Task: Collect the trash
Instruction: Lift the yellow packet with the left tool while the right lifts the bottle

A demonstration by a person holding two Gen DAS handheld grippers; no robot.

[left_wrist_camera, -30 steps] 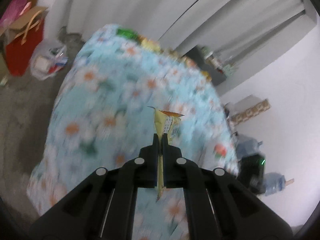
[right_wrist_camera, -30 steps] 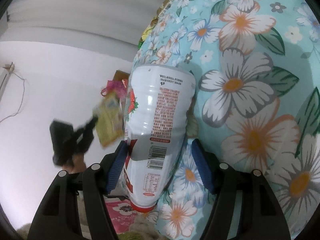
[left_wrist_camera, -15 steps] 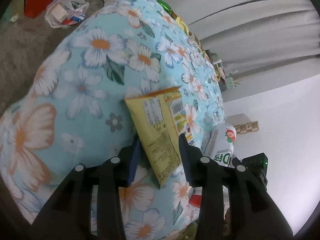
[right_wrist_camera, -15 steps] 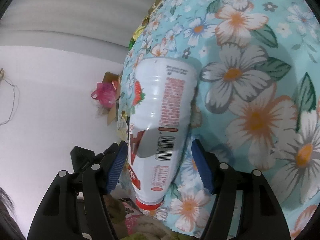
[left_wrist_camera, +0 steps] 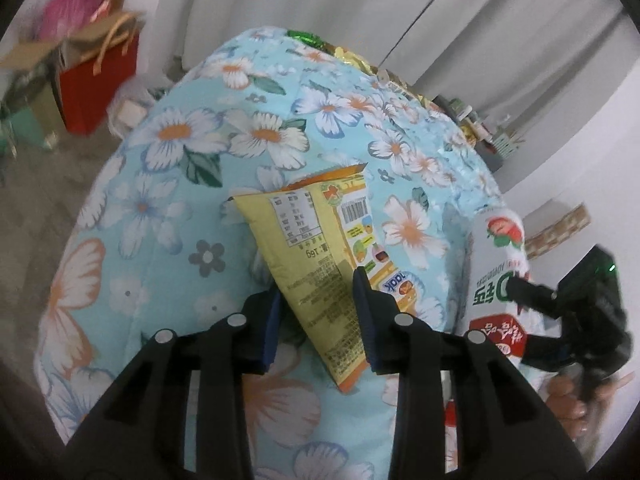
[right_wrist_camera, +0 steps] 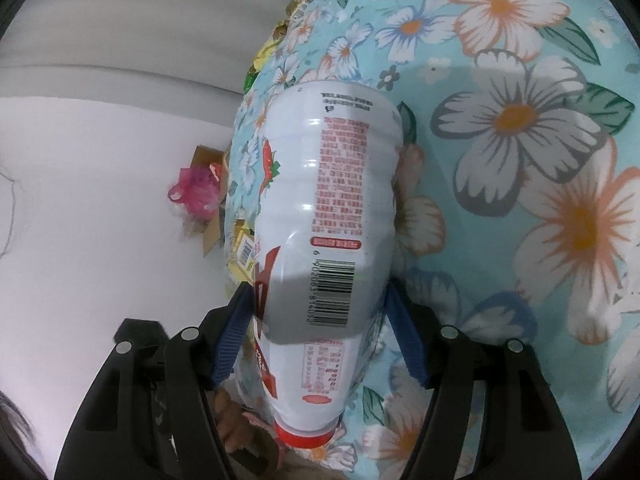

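White walls and pale grey curtains close off the far side of the room, and most of what you see is the light-blue bedspread printed with white and orange flowers, with a red paper gift bag on the floor beyond its far-left edge.

You look to be partway through the collecting. Two pieces are in hand or nearly so, while a row of green and gold wrappers lies along the far edge of the bedspread, untouched and well apart from you. No bin or bag for the trash shows in either view.

Your right gripper is clamped on the white plastic strawberry-drink bottle, both blue pads against its lower body, red cap toward you and base pointing away. It sits just off the right edge of the bedspread.

Your left gripper has just been easing its jaws; they stand partly apart around the flat yellow snack packet. The right pad touches it, the left stands clear, so the packet seems to rest on the cloth near the middle, barcode side up, top torn.
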